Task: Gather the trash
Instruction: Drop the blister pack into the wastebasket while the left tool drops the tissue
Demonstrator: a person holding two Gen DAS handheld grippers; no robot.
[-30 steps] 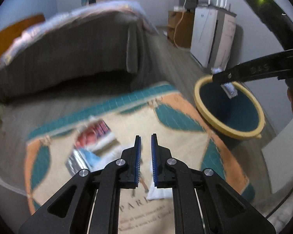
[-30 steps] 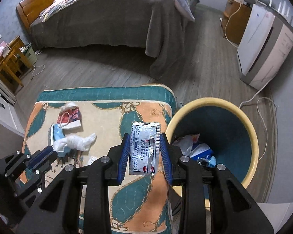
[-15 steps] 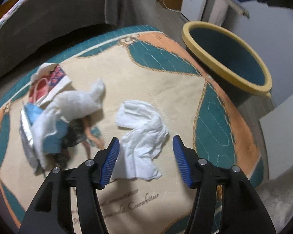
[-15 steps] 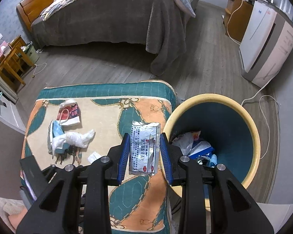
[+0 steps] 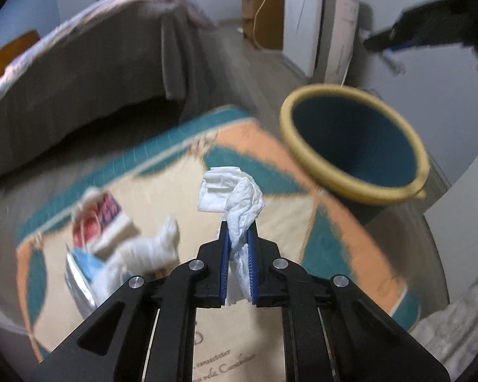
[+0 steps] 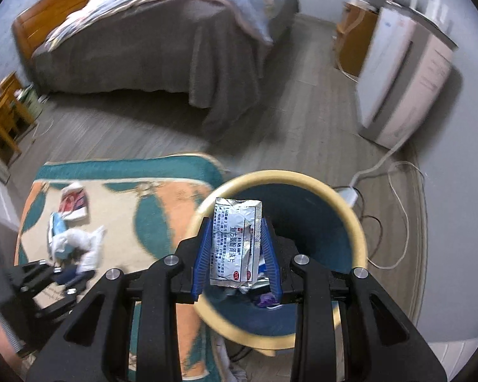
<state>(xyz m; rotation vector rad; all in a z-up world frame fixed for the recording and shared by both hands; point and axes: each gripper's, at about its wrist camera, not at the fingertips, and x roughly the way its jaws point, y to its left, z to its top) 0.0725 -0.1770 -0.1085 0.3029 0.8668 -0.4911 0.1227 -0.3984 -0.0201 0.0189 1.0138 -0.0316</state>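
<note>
My left gripper (image 5: 238, 234) is shut on a crumpled white tissue (image 5: 235, 197) and holds it above the patterned rug (image 5: 286, 222). A yellow-rimmed teal bin (image 5: 353, 146) stands to the right of the rug. My right gripper (image 6: 237, 226) is shut on a silver foil packet (image 6: 235, 242) and holds it over the bin (image 6: 353, 219), which has trash at its bottom. More trash lies on the rug's left: a red and white wrapper (image 5: 98, 219), another white tissue (image 5: 146, 248) and a blue mask (image 5: 86, 264). The left gripper shows at the lower left of the right wrist view (image 6: 63, 280).
A bed with a grey cover (image 6: 162, 47) stands beyond the rug. A white appliance (image 6: 401, 79) and a wooden cabinet (image 6: 353, 38) stand at the right wall. A white cable (image 6: 398, 197) lies on the floor behind the bin. Wooden furniture (image 6: 0, 117) is at the left.
My left gripper has shut on the white tissue and lifted it off the rug. My right gripper has moved with the foil packet from beside the bin to over its opening.
</note>
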